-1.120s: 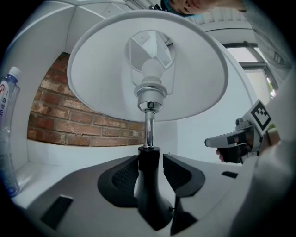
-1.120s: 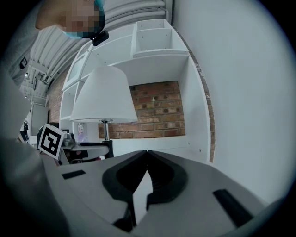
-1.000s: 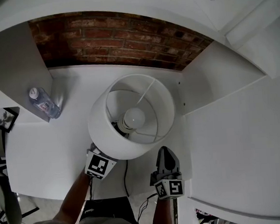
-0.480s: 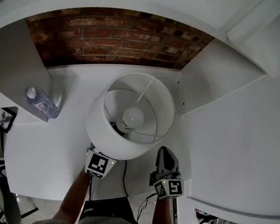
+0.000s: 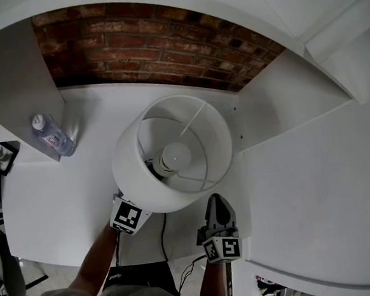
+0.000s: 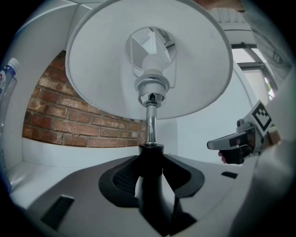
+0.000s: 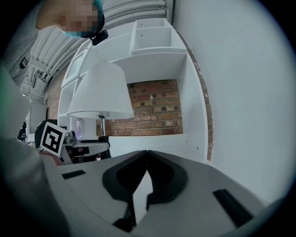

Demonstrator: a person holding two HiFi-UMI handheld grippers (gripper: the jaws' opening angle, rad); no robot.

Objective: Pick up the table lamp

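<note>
The table lamp (image 5: 172,153) stands about in the middle of the white counter (image 5: 61,198), a little nearer to its front edge than to the brick wall behind. Its cable (image 5: 164,232) hangs down over that front edge. The step in hand is the grasp itself. The left tongs (image 6: 151,152) reach in level under the shade (image 6: 148,55) and hold the black neck of the lamp between them, just below the shiny stem (image 6: 150,125). The pads seem to lie against the neck on both sides. These tongs have just been opening a little, so I judge the grip as not yet firm. The right tongs (image 5: 218,200) wait beside the lamp, near the front edge, closed and with nothing in them.

The shade and the left tongs hide the foot of the lamp, so I cannot tell if it is already off the counter. The next move, I think, calls for a tighter squeeze on the neck and then a straight lift. The shade is wide and sits high, so the lamp could tip, and the cable must follow freely.

Compared with the earlier frames, almost nothing differs. Both tongs and the lamp keep their places, and the bottle (image 5: 53,136) at the back left corner shifts in the picture only as the whole view does.
</note>
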